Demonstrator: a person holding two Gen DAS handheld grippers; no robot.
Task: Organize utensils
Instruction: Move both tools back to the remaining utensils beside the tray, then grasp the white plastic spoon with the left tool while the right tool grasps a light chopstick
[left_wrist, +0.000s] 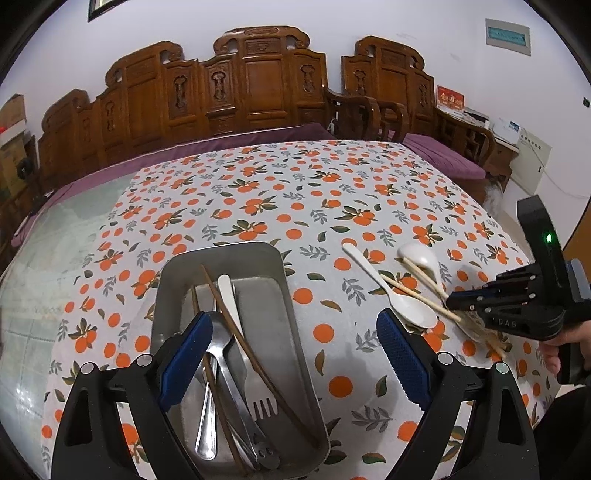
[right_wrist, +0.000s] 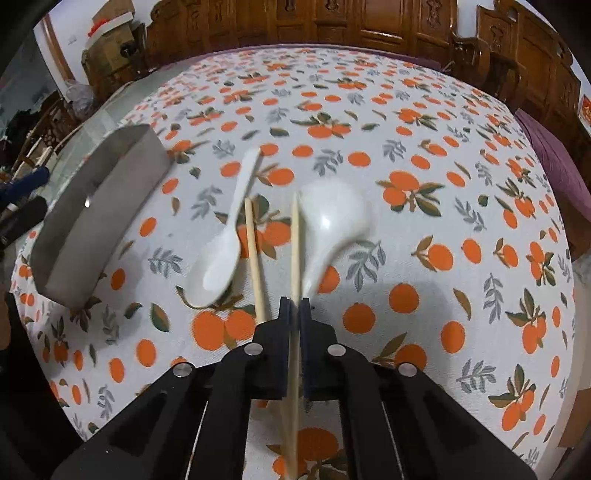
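Observation:
A metal tray holds dark chopsticks, a metal spoon, a fork and a white utensil. My left gripper stands open above the tray's near end and grips nothing. To the right, a slim white spoon, a white soup spoon and two pale chopsticks lie on the orange-print cloth. My right gripper is shut on one pale chopstick, which runs back between its pads. The other chopstick lies just left of it.
The tray stands left of the loose spoons, with my left gripper's blue pad beyond it. A carved wooden bench with purple cushions runs along the table's far side. A person's hand holds the right gripper.

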